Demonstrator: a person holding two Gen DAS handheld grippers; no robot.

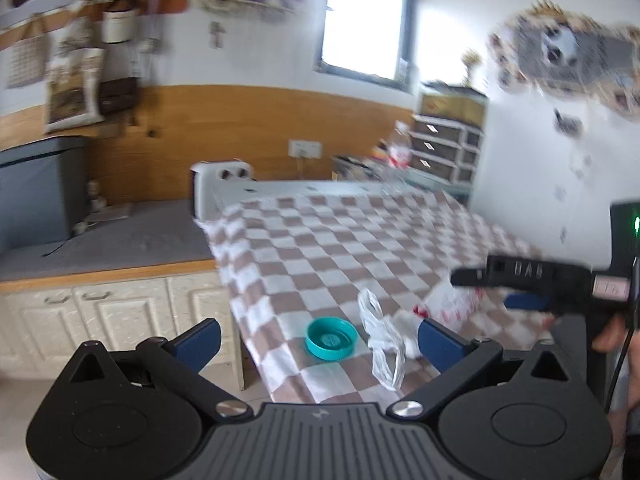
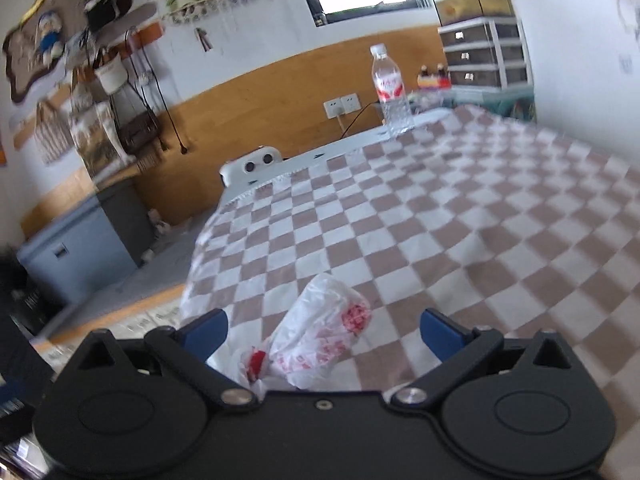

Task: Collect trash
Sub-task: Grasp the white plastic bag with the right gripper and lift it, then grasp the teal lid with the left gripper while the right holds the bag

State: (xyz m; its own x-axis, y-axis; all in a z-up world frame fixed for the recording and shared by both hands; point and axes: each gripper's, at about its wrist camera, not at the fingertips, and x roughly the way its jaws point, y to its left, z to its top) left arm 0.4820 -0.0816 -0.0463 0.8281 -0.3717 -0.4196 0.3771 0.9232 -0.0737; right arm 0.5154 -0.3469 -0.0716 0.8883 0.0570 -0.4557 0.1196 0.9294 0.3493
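Both claws apart, right claw [image 2: 322, 330] over red-printed bag [image 2: 320, 336], teal lid [image 1: 331, 338] nearby

We see our left gripper [image 1: 318, 338] spread wide above the checked tablecloth [image 1: 320, 240], a teal lid [image 1: 331, 338] and clear plastic bag [image 1: 382, 344] between its fingers.

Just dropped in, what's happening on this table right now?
A person holds a gripper in each hand over a table with a checkered cloth. Both are open and hold nothing. The right gripper is lined up on a crumpled white plastic bag with red print lying between its fingers. The left gripper faces a teal lid and a clear plastic bag near the table's edge. A water bottle stands at the far end.
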